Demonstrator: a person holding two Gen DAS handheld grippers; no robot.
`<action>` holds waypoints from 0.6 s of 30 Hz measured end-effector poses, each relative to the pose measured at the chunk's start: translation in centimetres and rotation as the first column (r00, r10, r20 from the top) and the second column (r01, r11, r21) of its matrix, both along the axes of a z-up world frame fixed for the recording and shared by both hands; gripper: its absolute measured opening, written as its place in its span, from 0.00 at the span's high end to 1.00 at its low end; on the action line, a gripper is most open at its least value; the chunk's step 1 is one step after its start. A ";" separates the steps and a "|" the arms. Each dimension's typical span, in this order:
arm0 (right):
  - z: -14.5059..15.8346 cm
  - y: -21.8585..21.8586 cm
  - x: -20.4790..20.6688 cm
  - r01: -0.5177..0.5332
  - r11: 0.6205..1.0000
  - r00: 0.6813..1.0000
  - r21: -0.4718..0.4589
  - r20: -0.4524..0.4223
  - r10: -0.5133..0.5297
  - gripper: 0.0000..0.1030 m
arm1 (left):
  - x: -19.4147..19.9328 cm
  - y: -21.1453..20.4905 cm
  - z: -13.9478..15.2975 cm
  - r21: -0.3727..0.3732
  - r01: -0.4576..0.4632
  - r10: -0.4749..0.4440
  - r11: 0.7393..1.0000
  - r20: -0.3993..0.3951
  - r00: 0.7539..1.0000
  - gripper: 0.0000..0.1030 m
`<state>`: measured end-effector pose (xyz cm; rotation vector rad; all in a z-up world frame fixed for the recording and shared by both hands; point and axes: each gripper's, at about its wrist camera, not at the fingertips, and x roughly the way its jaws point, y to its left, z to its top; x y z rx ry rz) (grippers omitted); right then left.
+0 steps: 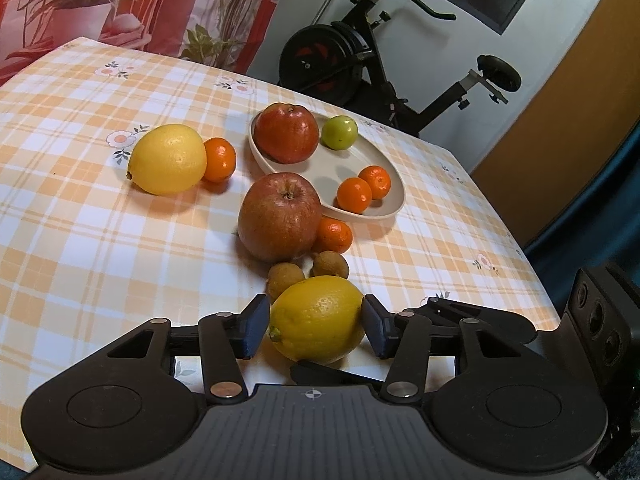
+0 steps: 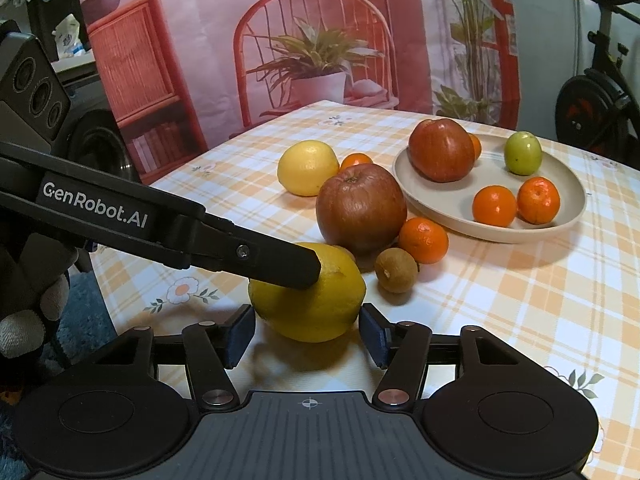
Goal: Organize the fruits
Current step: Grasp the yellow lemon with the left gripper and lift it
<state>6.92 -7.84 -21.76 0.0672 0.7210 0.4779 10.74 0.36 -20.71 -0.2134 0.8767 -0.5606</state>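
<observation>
Yellow lemon point(image 1: 318, 320) — on tablecloth point(image 1: 100, 240)

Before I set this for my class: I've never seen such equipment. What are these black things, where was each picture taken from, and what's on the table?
There is no robot here: a person holds a two-finger gripper in each hand, and a camera on each looks along its fingers. One picture comes from the left gripper, the other from the right gripper. Both straddle the same near lemon on the checked tablecloth; whether either squeezes it I cannot tell. A plate holds a red apple, a green fruit and small oranges. Beside it lie another apple, a second lemon, more oranges and two brown fruits.
</observation>
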 end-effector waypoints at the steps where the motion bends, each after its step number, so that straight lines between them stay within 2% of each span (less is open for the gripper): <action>1: 0.0 0.0 0.0 0.000 1.000 1.000 0.000 -0.002 0.000 0.48 | 0.0 0.0 0.0 0.002 0.002 -0.002 1.000 0.000 1.000 0.48; 5: 0.3 -0.1 0.0 0.002 1.000 1.000 -0.003 0.002 -0.002 0.49 | 0.1 0.1 0.4 -0.010 0.005 -0.005 1.000 0.002 1.000 0.48; 9: 1.6 -0.4 -0.1 0.009 1.000 0.999 0.005 0.041 -0.010 0.49 | 0.0 0.1 1.7 -0.026 0.013 -0.012 1.000 0.040 0.999 0.48; 18: 6.7 -1.5 0.9 0.038 0.999 0.987 -0.005 0.154 -0.036 0.49 | 0.7 -0.8 6.5 -0.052 0.036 -0.027 0.998 0.158 0.987 0.49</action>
